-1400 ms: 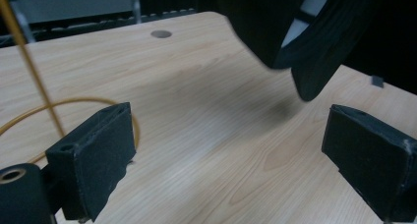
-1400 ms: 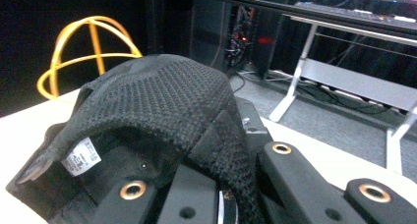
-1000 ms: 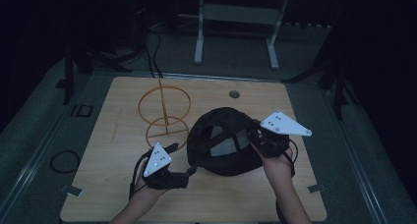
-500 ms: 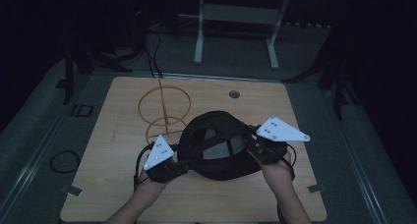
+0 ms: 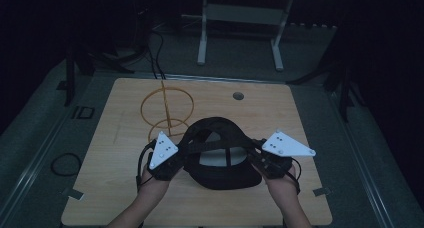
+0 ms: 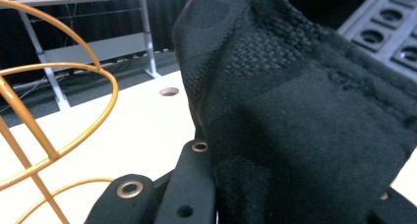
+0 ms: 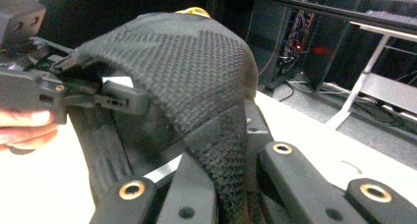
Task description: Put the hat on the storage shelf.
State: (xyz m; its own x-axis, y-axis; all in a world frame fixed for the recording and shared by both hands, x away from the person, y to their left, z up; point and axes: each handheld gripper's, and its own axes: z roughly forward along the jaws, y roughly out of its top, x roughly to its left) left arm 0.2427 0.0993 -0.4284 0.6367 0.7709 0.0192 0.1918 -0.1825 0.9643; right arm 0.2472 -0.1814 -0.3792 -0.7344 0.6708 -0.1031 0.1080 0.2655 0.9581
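A black woven cap (image 5: pixel 220 160) hangs just above the wooden table (image 5: pixel 115 188), opening upward, held from both sides. My left gripper (image 5: pixel 181 160) sits at the cap's left rim; its jaws have just been closing and now pinch the fabric (image 6: pixel 305 111) between them. On the right rim, my right gripper (image 5: pixel 258 161) is shut on a fold of the cap (image 7: pixel 187 62). In the right gripper view my right gripper (image 7: pixel 221 197) clamps the weave, and the left gripper (image 7: pixel 74 94) grips the far edge.
A gold wire stand (image 5: pixel 166 108) of rings on a post rises just behind the cap, close to the left gripper (image 6: pixel 221 204); the stand (image 6: pixel 59 135) looms at left there. A round hole (image 5: pixel 238 95) marks the table's back. Dark floor and a metal frame lie beyond.
The left gripper came in from the front left, closed on the cap's left rim and rose a little. The cap, held by the right gripper, shifted toward the person.
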